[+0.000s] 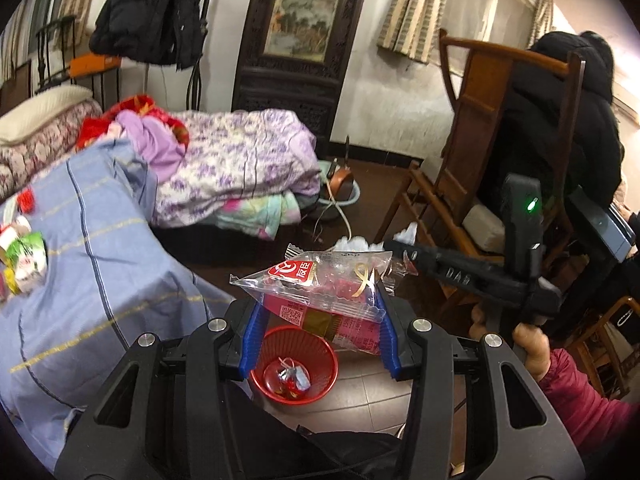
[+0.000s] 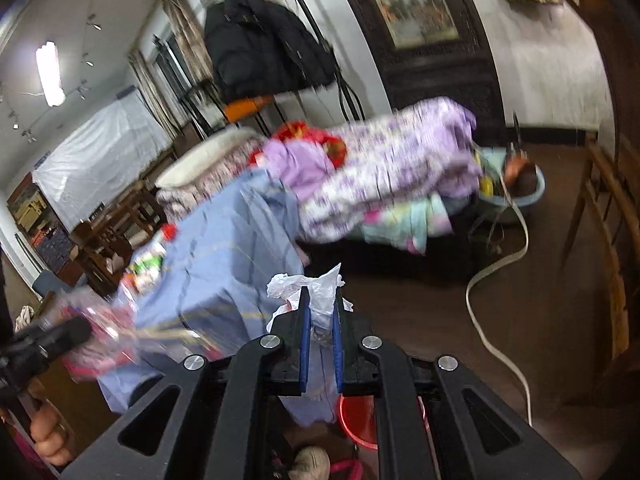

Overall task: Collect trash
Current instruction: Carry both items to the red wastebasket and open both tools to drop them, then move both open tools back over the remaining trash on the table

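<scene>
While a red mesh wastebasket (image 1: 295, 364) sits on the tiled floor directly below, the left gripper (image 1: 320, 312) clamps a clear plastic snack wrapper (image 1: 320, 292) with red and pink printing between its blue pads (image 1: 253, 332), holding it in the air above the basket's rim. A few small scraps already lie at the bottom of the basket. Just beyond the wrapper, the right gripper (image 2: 320, 320) pinches a crumpled white tissue (image 2: 316, 288) that sticks up past its narrowly spaced fingers. To the left, a table draped in blue cloth (image 1: 92, 248) carries more packaging (image 1: 24, 256) near its far edge. Behind it a purple floral quilt (image 1: 240, 156) lies heaped on a bed, and a wooden chair (image 1: 480, 128) stands at right.
</scene>
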{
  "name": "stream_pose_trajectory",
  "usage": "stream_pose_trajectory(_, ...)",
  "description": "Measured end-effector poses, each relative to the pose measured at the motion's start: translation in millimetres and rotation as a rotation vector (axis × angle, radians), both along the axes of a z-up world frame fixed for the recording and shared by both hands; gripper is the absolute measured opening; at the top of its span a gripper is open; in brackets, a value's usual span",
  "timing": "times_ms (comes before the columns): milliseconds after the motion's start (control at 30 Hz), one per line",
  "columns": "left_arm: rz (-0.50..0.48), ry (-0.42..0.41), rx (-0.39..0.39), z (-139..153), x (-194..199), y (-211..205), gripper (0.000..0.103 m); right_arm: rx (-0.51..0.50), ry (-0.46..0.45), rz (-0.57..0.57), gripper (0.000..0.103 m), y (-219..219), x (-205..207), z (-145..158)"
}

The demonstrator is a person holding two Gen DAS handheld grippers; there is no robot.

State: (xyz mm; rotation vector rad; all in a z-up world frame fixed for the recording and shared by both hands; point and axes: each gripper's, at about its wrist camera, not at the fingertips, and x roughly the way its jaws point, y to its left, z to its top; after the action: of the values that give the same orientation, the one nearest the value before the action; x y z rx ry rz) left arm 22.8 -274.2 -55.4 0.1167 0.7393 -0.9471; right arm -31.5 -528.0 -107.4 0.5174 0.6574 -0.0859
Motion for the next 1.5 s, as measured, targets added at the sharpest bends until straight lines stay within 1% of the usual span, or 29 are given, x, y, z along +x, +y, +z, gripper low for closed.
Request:
stream_pose_trajectory(133, 0.014, 0.048, 0.024, -19.8, 19.6, -5.1, 0.047, 0.065, 0.119, 0.014, 0.011, -3.3, 19.1, -54.7)
stream_pose_trajectory(200, 0.022, 0.068, 0.041, -31.0, 29.1, -7.6, 0.047, 0.107, 0.192, 0.027, 0.013, -4.1, 31.7, -90.0)
stream_pose_trajectory(233, 0.024, 0.079, 0.049, -35.9, 31.8, -8.9, 0.047, 0.114, 0.214, 0.03, 0.013, -4.3, 36.1, -100.9)
stream_pose_trajectory(300, 0.026, 0.105, 0.07, -47.1, 39.0, -12.5, 0.047, 0.131, 0.279, 0.03, 0.021, -4.6, 47.8, -133.4)
stream_pose_trajectory(333, 0.028, 0.112, 0.081, -51.6, 41.5, -14.7, 0.047, 0.152, 0.312, 0.024, 0.032, -5.7, 53.3, -151.7)
stream_pose_trajectory(367, 0.029, 0.119, 0.096, -57.1, 44.6, -17.7, 0.047, 0.169, 0.327, 0.014, 0.042, -8.5, 55.6, -162.8)
stream_pose_trajectory(467, 0.028, 0.13, 0.135, -70.0, 50.7, -27.2, 0.047, 0.223, 0.343, -0.011, 0.043, -12.3, 56.3, -183.3)
stream_pose_trajectory(500, 0.025, 0.136, 0.148, -74.3, 52.8, -31.4, 0.047, 0.234, 0.337, -0.015, 0.043, -14.1, 55.2, -184.3)
stream_pose_trajectory(567, 0.017, 0.15, 0.167, -80.6, 55.2, -39.5, 0.047, 0.243, 0.304, -0.047, 0.043, -24.1, 49.3, -177.0)
stream_pose_trajectory(633, 0.005, 0.16, 0.188, -88.2, 58.5, -50.7, 0.047, 0.26, 0.234, -0.098, 0.045, -40.5, 36.1, -160.0)
stream_pose_trajectory(667, -0.005, 0.165, 0.201, -92.4, 59.7, -57.5, 0.047, 0.259, 0.213, -0.112, 0.047, -46.3, 32.7, -153.8)
stream_pose_trajectory(767, -0.039, 0.179, 0.236, -105.6, 62.2, -79.5, 0.047, 0.204, 0.138, -0.16, 0.051, -62.5, 16.6, -125.9)
stream_pose_trajectory(833, -0.059, 0.194, 0.262, -114.8, 63.2, -94.3, 0.049, 0.182, 0.108, -0.174, 0.053, -67.6, 10.6, -116.3)
stream_pose_trajectory(900, -0.078, 0.21, 0.293, -124.8, 64.5, -108.8, 0.05, 0.193, 0.095, -0.178, 0.054, -74.3, 7.2, -114.5)
stream_pose_trajectory(933, -0.082, 0.215, 0.309, -129.0, 64.6, -114.2, 0.052, 0.201, 0.093, -0.178, 0.054, -77.3, 6.5, -114.5)
stream_pose_trajectory(967, -0.083, 0.222, 0.332, -134.9, 65.5, -120.4, 0.057, 0.214, 0.095, -0.174, 0.054, -78.6, 6.3, -117.7)
stream_pose_trajectory(1000, -0.082, 0.228, 0.342, -138.2, 65.7, -122.3, 0.064, 0.22, 0.098, -0.173, 0.054, -80.4, 6.9, -118.8)
stream_pose_trajectory(1033, -0.08, 0.233, 0.346, -140.1, 66.7, -123.8, 0.067, 0.224, 0.102, -0.172, 0.054, -81.2, 6.4, -120.4)
stream_pose_trajectory(1067, -0.073, 0.241, 0.349, -141.8, 67.4, -124.0, 0.073, 0.229, 0.106, -0.168, 0.054, -81.3, 6.8, -122.8)
stream_pose_trajectory(1100, -0.068, 0.242, 0.349, -141.9, 68.4, -123.2, 0.076, 0.232, 0.107, -0.166, 0.054, -81.1, 5.7, -123.4)
stream_pose_trajectory(1233, -0.054, 0.249, 0.337, -136.7, 69.9, -116.0, 0.077, 0.235, 0.097, -0.162, 0.054, -80.3, 3.1, -121.6)
stream_pose_trajectory(1333, -0.031, 0.223, 0.326, -127.2, 67.9, -107.2, 0.079, 0.22, 0.088, -0.159, 0.054, -78.1, 1.8, -114.7)
stream_pose_trajectory(1500, 0.013, 0.192, 0.28, -105.8, 62.5, -83.4, 0.079, 0.191, 0.048, -0.14, 0.055, -68.6, 2.4, -89.9)
